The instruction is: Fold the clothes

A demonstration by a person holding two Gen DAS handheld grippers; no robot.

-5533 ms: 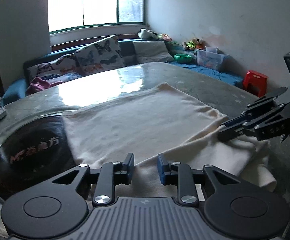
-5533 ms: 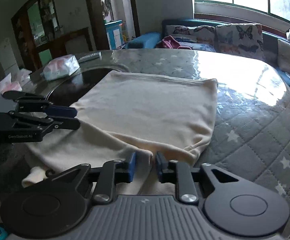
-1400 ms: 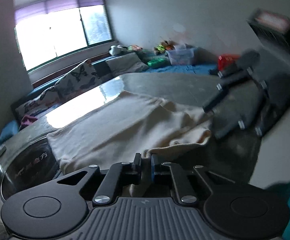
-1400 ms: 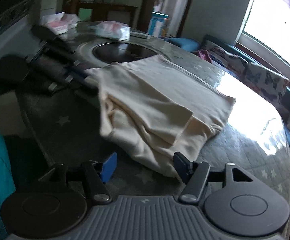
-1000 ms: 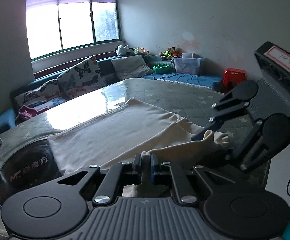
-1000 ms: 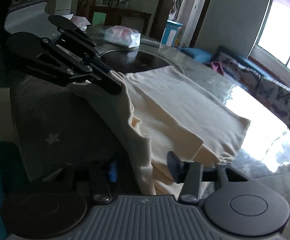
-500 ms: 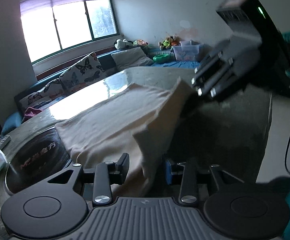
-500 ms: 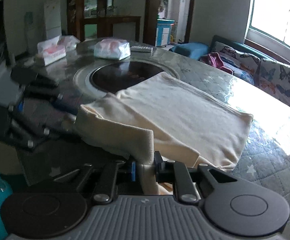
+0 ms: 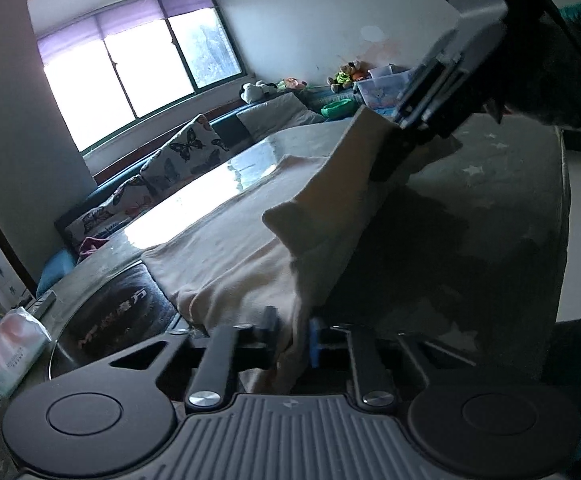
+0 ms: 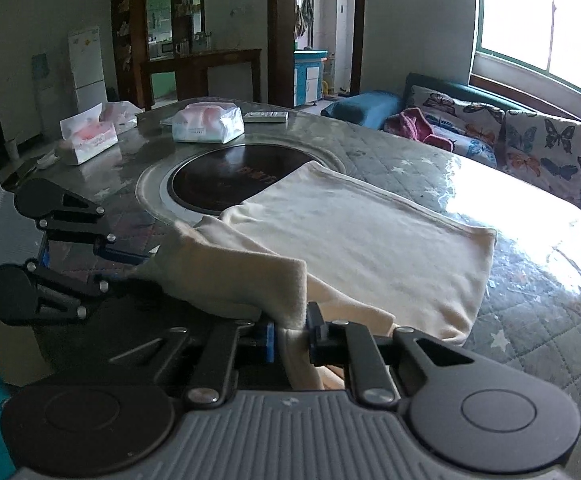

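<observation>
Your left tongs (image 9: pixel 292 338) are closing on the cream garment's (image 10: pixel 354 236) near edge; your right tongs (image 10: pixel 292 334) clench it too.

A round table (image 10: pixel 530 320) under a star-quilted cover carries a dark inset disc (image 10: pixel 230 178), tissue packs (image 10: pixel 206 122) and a remote (image 10: pixel 266 117). Beyond it, a sofa with butterfly cushions (image 10: pixel 542 148) stands under a bright window (image 9: pixel 130 72). A white fridge (image 10: pixel 86 66) stands at the far wall.
</observation>
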